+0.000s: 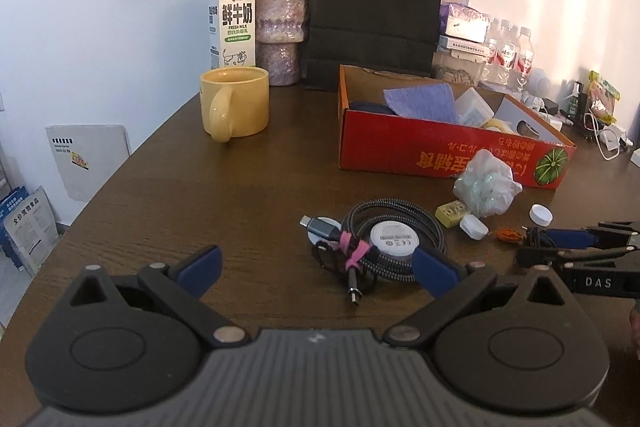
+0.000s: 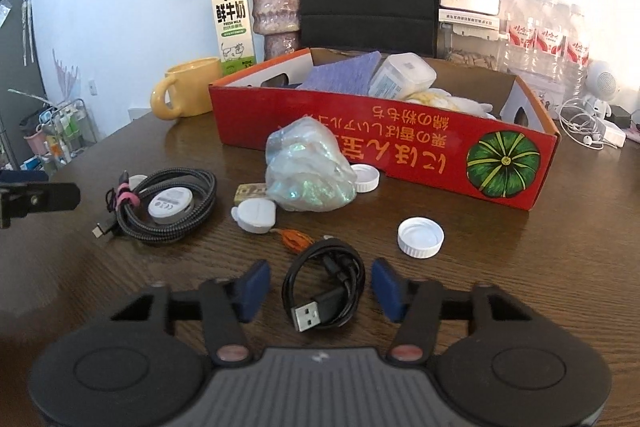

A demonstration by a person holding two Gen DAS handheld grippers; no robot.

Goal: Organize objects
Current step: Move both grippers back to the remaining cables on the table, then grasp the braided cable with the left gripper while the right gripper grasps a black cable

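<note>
A red cardboard box at the counter's far edge holds some items, while the right gripper, fingers spread, straddles a loose black USB cable; other clutter remains outside.

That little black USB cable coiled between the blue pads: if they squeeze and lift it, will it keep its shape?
Probably not quite. The black USB cable is a loose coil with no tie visible, so it may sag or unwind. It looks thin and light. The pads of the right gripper stand beside it, not touching.
</note>
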